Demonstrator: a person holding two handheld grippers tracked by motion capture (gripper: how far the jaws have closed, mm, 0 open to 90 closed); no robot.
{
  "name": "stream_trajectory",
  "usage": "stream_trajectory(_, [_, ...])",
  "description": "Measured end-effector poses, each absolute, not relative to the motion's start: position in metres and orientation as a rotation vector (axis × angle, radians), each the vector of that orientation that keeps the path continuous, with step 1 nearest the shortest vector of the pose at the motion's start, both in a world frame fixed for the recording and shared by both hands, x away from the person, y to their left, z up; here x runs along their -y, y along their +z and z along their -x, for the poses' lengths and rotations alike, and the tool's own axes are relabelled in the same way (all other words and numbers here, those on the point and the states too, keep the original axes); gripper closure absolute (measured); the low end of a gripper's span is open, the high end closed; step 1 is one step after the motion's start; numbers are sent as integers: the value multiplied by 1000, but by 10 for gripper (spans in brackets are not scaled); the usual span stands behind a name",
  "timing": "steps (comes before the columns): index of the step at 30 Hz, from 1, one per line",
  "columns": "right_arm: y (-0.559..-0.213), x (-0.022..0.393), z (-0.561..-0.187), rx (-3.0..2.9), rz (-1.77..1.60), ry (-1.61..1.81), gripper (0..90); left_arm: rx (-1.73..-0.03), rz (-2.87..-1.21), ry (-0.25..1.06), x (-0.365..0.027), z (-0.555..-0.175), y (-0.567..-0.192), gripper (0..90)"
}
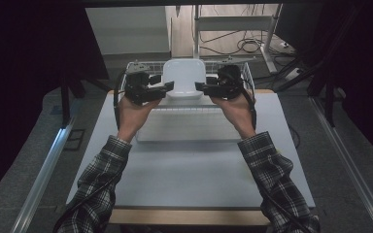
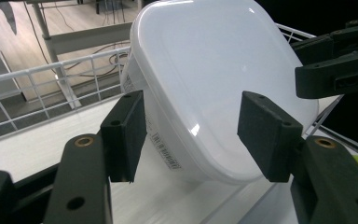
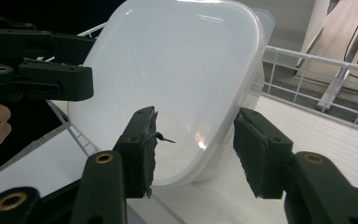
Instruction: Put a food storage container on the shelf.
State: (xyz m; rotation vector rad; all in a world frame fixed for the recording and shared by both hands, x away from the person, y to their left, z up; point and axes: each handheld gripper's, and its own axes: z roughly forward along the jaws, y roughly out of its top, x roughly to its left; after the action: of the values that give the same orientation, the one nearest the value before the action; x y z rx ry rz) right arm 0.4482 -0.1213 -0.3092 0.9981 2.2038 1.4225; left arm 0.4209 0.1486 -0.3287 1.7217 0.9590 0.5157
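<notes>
One white plastic container (image 1: 184, 77) with rounded corners stands tilted at the far edge of the tabletop (image 1: 189, 170). One white wire basket (image 1: 246, 73) sits at that same far edge, with the container inside it. One flat white tray (image 1: 187, 127) lies near the middle of the tabletop, just in front of the basket. Two black claws are in view: one left claw (image 1: 167, 87) and one right claw (image 1: 200, 87), each with two jaws and each held in one hand, two hands in all. Two plaid sleeves reach in from the near edge.
</notes>
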Motion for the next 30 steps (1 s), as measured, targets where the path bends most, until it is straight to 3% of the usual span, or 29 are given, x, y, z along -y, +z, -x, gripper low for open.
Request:
stream_trajectory(24, [-306, 115, -463, -2115, -1059, 1405, 447, -1030, -1706, 503, -150, -449, -325, 335])
stream_trajectory(30, [-306, 116, -462, -2111, -1047, 1415, 391, -1009, -1696, 504, -153, -445, -322, 281])
